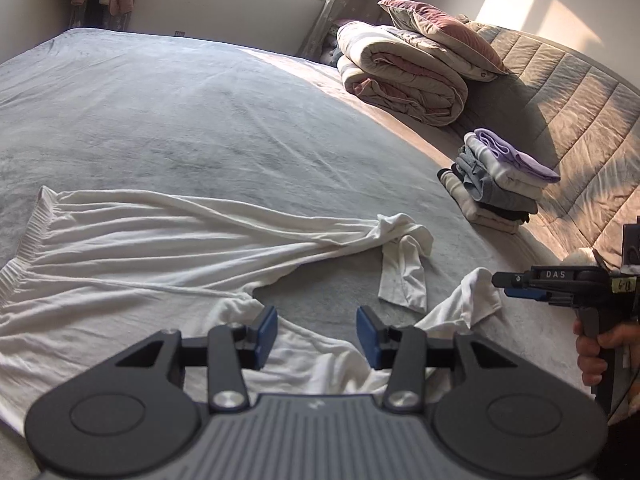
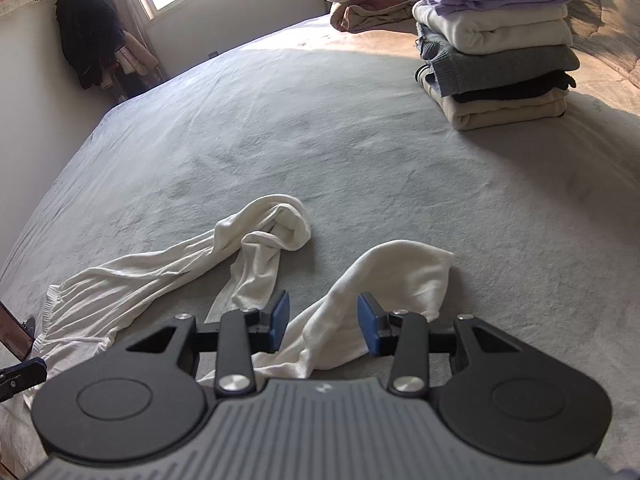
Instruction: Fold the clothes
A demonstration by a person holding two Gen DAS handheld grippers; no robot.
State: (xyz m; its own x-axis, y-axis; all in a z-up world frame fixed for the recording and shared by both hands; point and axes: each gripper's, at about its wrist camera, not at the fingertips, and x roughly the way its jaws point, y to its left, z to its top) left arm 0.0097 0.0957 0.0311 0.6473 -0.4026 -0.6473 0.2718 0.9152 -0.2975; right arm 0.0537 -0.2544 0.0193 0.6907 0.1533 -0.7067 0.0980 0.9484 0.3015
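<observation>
A crumpled white long-sleeved cotton garment (image 1: 160, 248) lies spread on the grey plush bed cover (image 1: 200, 112), its ribbed hem (image 1: 24, 248) at the far left and its body running rightward. The left tool (image 1: 317, 334) hangs over the garment's near edge with its blue pads (image 1: 267, 330) parted and nothing pinched between them; bare cover and white cloth show in the gap. Right of it one sleeve (image 1: 404, 264) lies twisted and doubled over, and a second sleeve (image 1: 468, 300) curls up just beside the right tool (image 2: 323, 322). From the right wrist view that tool's jaws stand apart above this sleeve (image 2: 384, 292), seemingly not touching it, though the cloth under the pads is partly hidden. A hand (image 1: 600, 350) grips its black handle. Further right, near the quilted headboard (image 1: 568, 92), stands a stack of folded clothes (image 1: 500, 176) topped in lilac, with a rolled beige duvet (image 1: 400, 72) behind.
</observation>
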